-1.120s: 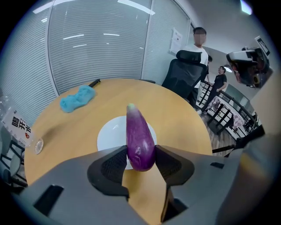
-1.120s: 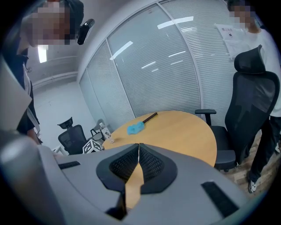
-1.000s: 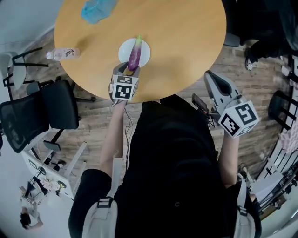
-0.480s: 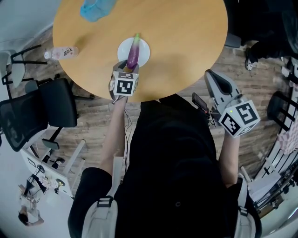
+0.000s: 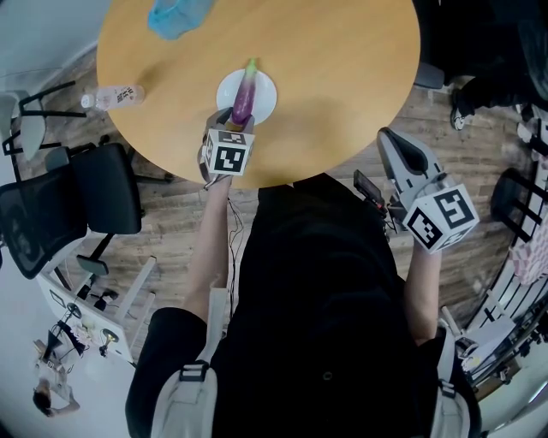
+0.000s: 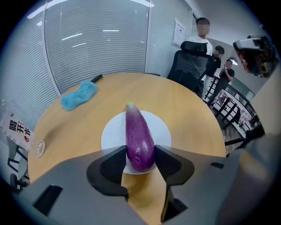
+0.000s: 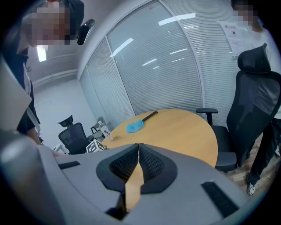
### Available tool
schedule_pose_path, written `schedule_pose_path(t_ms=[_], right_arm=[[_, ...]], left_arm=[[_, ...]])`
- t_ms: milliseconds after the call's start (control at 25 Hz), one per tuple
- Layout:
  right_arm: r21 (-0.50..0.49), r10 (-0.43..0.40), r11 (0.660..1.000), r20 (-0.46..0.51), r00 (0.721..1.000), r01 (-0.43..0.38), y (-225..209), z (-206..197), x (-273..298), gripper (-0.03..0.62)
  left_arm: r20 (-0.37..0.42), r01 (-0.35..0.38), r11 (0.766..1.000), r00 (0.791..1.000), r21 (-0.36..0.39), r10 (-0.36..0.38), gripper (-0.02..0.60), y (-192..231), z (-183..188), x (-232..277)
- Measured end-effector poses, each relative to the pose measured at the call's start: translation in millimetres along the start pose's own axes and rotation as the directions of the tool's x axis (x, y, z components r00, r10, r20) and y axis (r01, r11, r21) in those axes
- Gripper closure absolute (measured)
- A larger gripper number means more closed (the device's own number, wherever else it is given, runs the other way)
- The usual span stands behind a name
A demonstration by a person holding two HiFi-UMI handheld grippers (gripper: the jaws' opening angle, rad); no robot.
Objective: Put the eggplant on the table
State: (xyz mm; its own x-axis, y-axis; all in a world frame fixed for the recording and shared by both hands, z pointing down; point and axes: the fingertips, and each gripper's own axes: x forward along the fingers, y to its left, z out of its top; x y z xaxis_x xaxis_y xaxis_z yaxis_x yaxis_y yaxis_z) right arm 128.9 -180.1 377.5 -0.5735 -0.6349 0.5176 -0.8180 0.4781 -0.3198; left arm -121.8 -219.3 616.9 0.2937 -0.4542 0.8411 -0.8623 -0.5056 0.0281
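Observation:
A purple eggplant (image 5: 243, 98) (image 6: 139, 136) lies lengthwise on a white plate (image 5: 264, 98) (image 6: 112, 134) near the front edge of the round wooden table (image 5: 342, 77). My left gripper (image 5: 234, 121) (image 6: 140, 160) reaches over the table edge, and its two jaws press against both sides of the eggplant's blunt near end. The green stem end points away from me. My right gripper (image 5: 390, 141) (image 7: 138, 151) hangs off the table at the right, above the floor, with its jaws shut together on nothing.
A blue duster (image 5: 175, 17) (image 6: 78, 96) lies at the table's far left. A water bottle (image 5: 111, 97) (image 6: 17, 129) lies on the left edge. Black office chairs (image 5: 77, 205) (image 7: 257, 101) stand around the table. People stand beyond it (image 6: 202, 39).
My left gripper has edged forward over the plate, and its jaws now hold the eggplant's near end. The right gripper has not moved.

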Motion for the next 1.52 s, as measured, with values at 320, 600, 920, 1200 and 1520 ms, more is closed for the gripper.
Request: schedule_pose_path(t_ms=[320, 600, 920, 1200, 1520], right_arm=[[-0.003, 0.003, 1.0, 0.001, 1.0, -0.003, 2.1, 0.8, 1.2, 0.577], [-0.006, 0.006, 1.0, 0.003, 1.0, -0.006, 3.6, 0.9, 0.3, 0.577], [-0.003, 0.004, 1.0, 0.008, 1.0, -0.004, 4.4, 0.3, 0.5, 0.577], [-0.001, 0.003, 1.0, 0.021, 1.0, -0.003, 4.9, 1.3, -2.9, 0.577], [0.0, -0.003, 1.0, 0.039, 0.999, 0.003, 15.3, -0.8, -7.3, 0.577]], left_arm=[[0.008, -0.002, 1.0, 1.0, 0.02, 0.002, 0.37, -1.7, -0.5, 1.5], [0.009, 0.004, 1.0, 1.0, 0.025, -0.004, 0.37, -5.0, -4.6, 0.7], [0.022, 0.014, 1.0, 1.0, 0.02, -0.015, 0.37, -9.0, -3.6, -1.4], [0.026, 0.037, 0.999, 0.999, 0.031, -0.038, 0.37, -18.1, 1.9, -2.3], [0.036, 0.045, 0.998, 0.998, 0.053, -0.047, 0.37, -19.3, 3.1, -10.7]])
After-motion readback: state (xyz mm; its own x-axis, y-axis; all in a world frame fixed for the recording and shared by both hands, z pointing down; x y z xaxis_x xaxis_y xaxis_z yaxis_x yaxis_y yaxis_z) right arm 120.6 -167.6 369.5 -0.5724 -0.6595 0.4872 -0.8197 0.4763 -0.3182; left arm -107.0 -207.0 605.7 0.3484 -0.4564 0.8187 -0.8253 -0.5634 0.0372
